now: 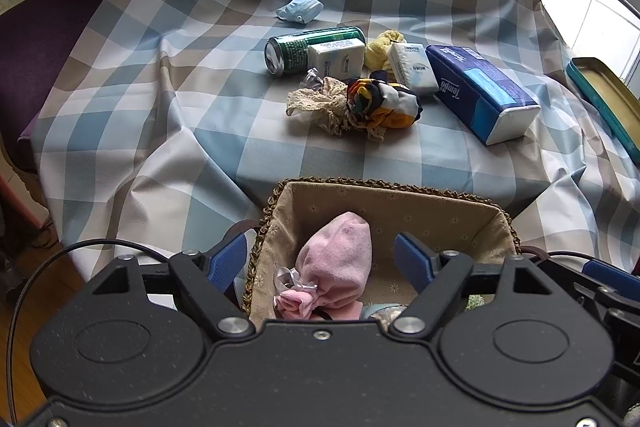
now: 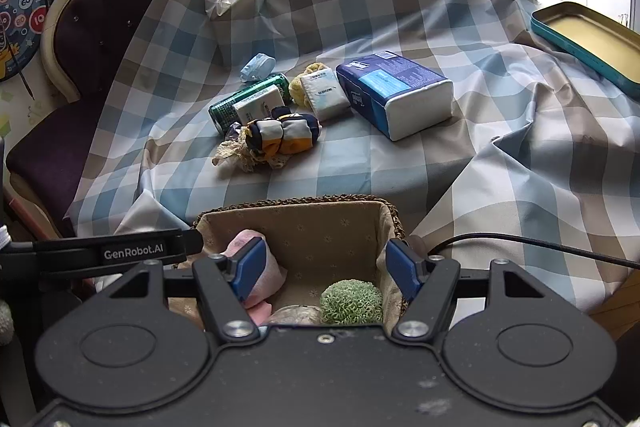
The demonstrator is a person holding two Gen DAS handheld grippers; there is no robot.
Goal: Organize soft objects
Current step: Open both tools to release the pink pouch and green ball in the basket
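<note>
A lined wicker basket (image 1: 384, 189) (image 2: 296, 205) sits at the near table edge. In it lie a pink cloth bundle (image 1: 340, 263) (image 2: 264, 273) and a green fuzzy ball (image 2: 351, 301). My left gripper (image 1: 320, 259) is open and empty above the basket. My right gripper (image 2: 326, 267) is open and empty above it too. On the checked tablecloth lie a colourful scrunchie (image 1: 384, 103) (image 2: 284, 137), a lace scrunchie (image 1: 320, 103) (image 2: 234, 153), a yellow soft item (image 1: 382, 47) (image 2: 304, 83) and a blue face mask (image 1: 300, 9) (image 2: 258, 65).
A green can (image 1: 296, 51) (image 2: 240, 101), two small tissue packs (image 1: 338, 57) (image 1: 412, 67), and a large blue Tempo tissue pack (image 1: 480, 91) (image 2: 394, 91) lie by the soft items. A teal tin lid (image 1: 604, 99) (image 2: 588, 39) is at right. A purple chair (image 2: 92, 39) stands left.
</note>
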